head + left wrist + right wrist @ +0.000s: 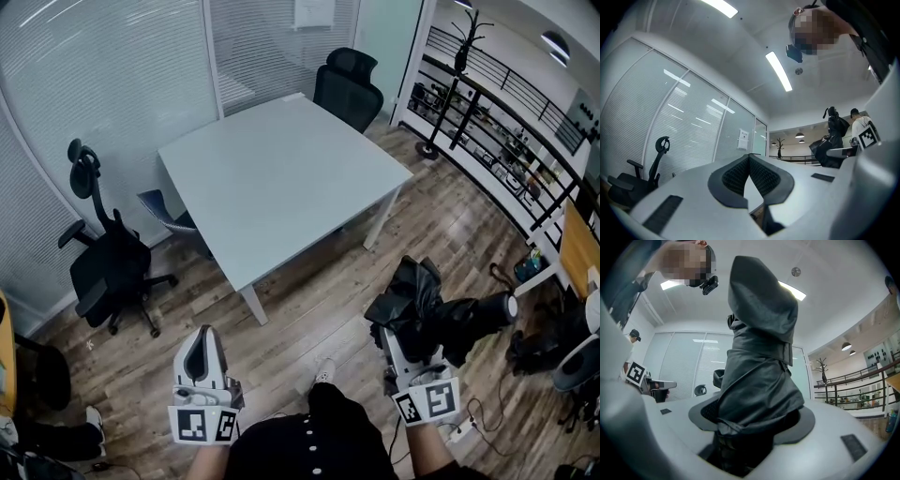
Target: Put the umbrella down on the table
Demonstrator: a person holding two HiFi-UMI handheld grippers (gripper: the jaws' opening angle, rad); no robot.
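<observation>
A black folded umbrella (427, 305) lies crosswise in my right gripper (394, 339), low at the right of the head view, its handle end pointing right. In the right gripper view its bunched fabric (759, 362) fills the space between the jaws of the right gripper (754, 425), which is shut on it. The white square table (281, 169) stands ahead, a short way beyond both grippers, with a bare top. My left gripper (199, 339) hangs low at the left with nothing in it. Its fingertips meet in the left gripper view, where the left gripper (749, 158) points toward the table.
A black office chair (108, 267) stands left of the table, another black chair (349, 82) at its far corner, and a blue seat (167, 211) is tucked under the left side. Glass partitions close the back. A railing (506, 103), coat stand (461, 52) and floor cables (469, 422) are on the right.
</observation>
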